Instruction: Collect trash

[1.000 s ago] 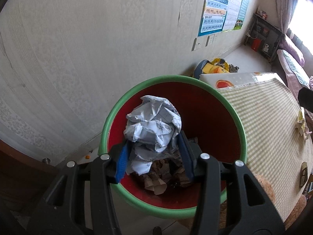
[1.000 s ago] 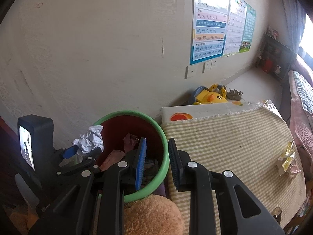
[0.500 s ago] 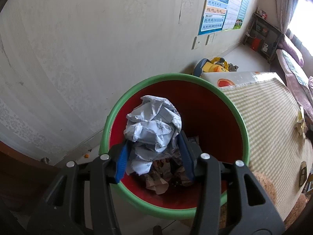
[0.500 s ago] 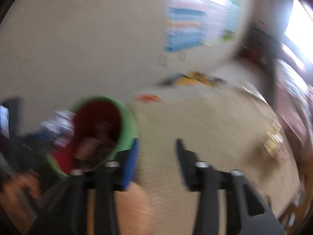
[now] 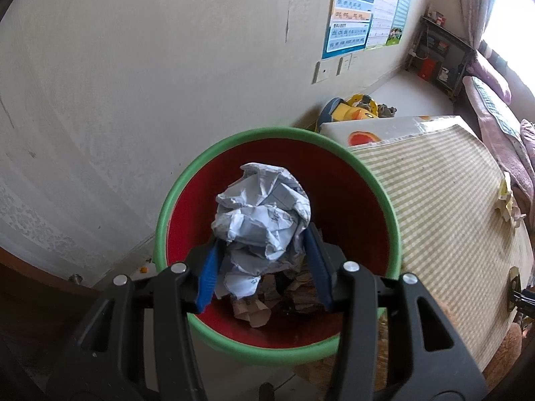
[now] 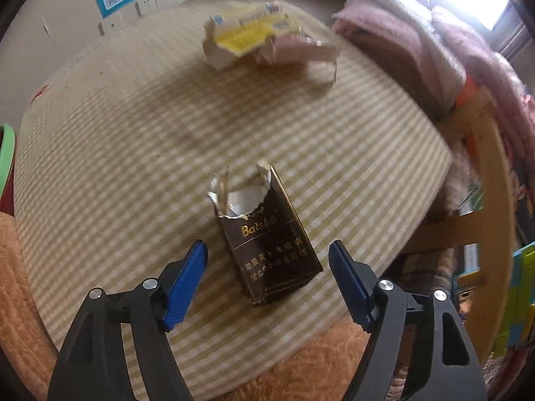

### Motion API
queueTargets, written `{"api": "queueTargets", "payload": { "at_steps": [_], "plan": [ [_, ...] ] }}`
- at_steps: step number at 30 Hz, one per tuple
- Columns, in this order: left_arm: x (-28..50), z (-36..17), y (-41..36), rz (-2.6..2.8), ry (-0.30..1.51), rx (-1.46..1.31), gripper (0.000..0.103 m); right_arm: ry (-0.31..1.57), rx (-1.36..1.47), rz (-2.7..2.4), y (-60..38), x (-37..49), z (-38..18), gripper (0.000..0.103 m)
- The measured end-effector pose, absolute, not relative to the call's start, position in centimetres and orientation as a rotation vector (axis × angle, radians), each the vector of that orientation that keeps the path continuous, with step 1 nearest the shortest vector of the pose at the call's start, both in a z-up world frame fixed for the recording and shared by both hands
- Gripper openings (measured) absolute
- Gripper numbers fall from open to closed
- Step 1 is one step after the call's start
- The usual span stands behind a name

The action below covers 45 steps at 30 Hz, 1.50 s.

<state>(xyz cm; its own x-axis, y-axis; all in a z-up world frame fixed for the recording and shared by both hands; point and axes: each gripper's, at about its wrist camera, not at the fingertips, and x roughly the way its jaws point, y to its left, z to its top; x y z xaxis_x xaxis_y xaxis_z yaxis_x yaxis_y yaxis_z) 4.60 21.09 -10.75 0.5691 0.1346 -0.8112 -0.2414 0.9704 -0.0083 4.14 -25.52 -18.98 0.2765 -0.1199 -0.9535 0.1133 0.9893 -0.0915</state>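
Observation:
My left gripper (image 5: 262,244) is shut on a crumpled white paper ball (image 5: 264,210), held over the mouth of a red bin with a green rim (image 5: 277,132). Brown paper scraps (image 5: 254,310) lie at the bin's bottom. In the right wrist view my right gripper (image 6: 267,245) points down at a torn dark brown cigarette pack (image 6: 277,264) lying on the green-checked cloth (image 6: 133,153). Its jaws are opening; the pack lies between the blue pads, which do not touch it. A torn yellow and white carton (image 6: 247,38) lies farther back on the cloth.
The bin's rim (image 6: 6,147) shows at the cloth's left edge. Pink blankets (image 6: 418,33) and a wooden frame (image 6: 495,180) stand to the right of the cloth. Orange plush fabric (image 6: 20,284) lies along its near side. A yellow toy (image 5: 357,112) sits by the wall.
My right gripper swung away from the bin, across the cloth and down over the cigarette pack, and its jaws went from nearly shut to wide. The left gripper kept still with the paper ball.

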Motion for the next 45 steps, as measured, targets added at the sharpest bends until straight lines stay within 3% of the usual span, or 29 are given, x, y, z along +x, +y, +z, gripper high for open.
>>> {"api": "queueTargets", "payload": {
  "at_steps": [2, 7, 22, 30, 45],
  "plan": [
    [4.5, -10.4, 20.8, 0.224, 0.935, -0.115, 0.046, 1.284, 0.021, -0.16, -25.8, 4.2, -19.4, 0.061],
    [4.3, -9.5, 20.3, 0.234, 0.915, -0.095, 0.046, 1.213, 0.036, -0.138, -24.3, 4.0, -17.8, 0.055],
    [4.1, -8.9, 20.5, 0.234, 0.894, -0.101, 0.046, 0.94, 0.079, 0.383, -5.4, 6.5, -5.0, 0.056],
    [4.3, -9.5, 21.3, 0.231, 0.9, -0.128, 0.046, 0.929, 0.051, 0.552, 3.8, 7.3, -3.3, 0.056],
    [5.2, -11.1, 23.3, 0.234, 0.925, -0.184, 0.046, 0.96, 0.018, 0.613, 7.6, 9.2, -4.7, 0.057]
  ]
}}
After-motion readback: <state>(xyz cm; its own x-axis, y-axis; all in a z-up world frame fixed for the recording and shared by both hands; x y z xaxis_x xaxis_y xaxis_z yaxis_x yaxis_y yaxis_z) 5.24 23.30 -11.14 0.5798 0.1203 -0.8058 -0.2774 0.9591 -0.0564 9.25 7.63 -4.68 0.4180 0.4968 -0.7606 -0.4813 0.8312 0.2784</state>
